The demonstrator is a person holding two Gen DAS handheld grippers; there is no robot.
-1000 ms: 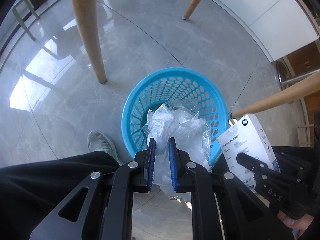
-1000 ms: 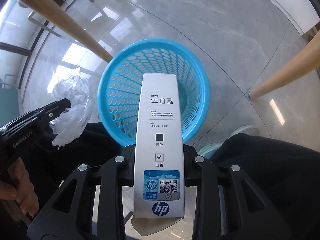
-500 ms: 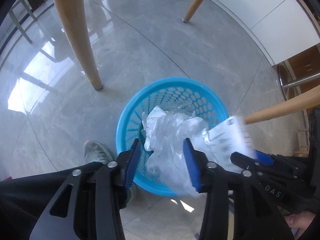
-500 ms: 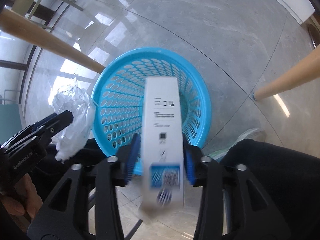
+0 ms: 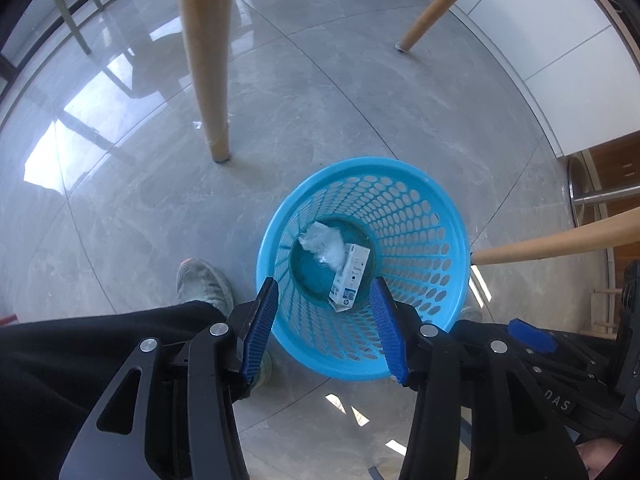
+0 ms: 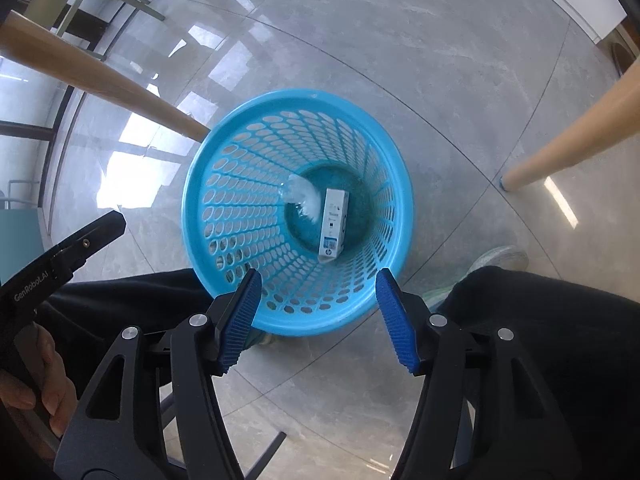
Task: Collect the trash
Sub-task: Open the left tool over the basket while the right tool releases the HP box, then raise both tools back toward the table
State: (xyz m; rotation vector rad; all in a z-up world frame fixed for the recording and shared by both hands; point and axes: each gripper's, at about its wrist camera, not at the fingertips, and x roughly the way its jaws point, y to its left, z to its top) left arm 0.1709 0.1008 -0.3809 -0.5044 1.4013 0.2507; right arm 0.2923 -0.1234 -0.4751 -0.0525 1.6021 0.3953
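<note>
A blue perforated basket (image 5: 436,216) stands on the grey floor; it also shows in the right wrist view (image 6: 240,184). At its bottom lie a crumpled clear plastic bag (image 5: 326,246) (image 6: 300,196) and a white HP box (image 5: 351,278) (image 6: 334,224). My left gripper (image 5: 326,332) is open and empty above the basket's near rim. My right gripper (image 6: 318,320) is open and empty, also above the near rim. The right gripper's body (image 5: 532,364) shows at the right of the left wrist view; the left gripper's body (image 6: 60,256) shows at the left of the right wrist view.
Wooden furniture legs (image 5: 204,60) (image 5: 436,4) (image 5: 560,240) (image 6: 96,76) (image 6: 576,144) stand around the basket. The person's black trouser legs (image 5: 80,360) (image 6: 540,320) and shoes (image 5: 204,284) (image 6: 500,258) flank it. White cabinets (image 5: 540,40) line the far right.
Both grippers opened. The plastic bag and the HP box dropped out of them and now lie at the basket's bottom. Both grippers rose higher above the basket.
</note>
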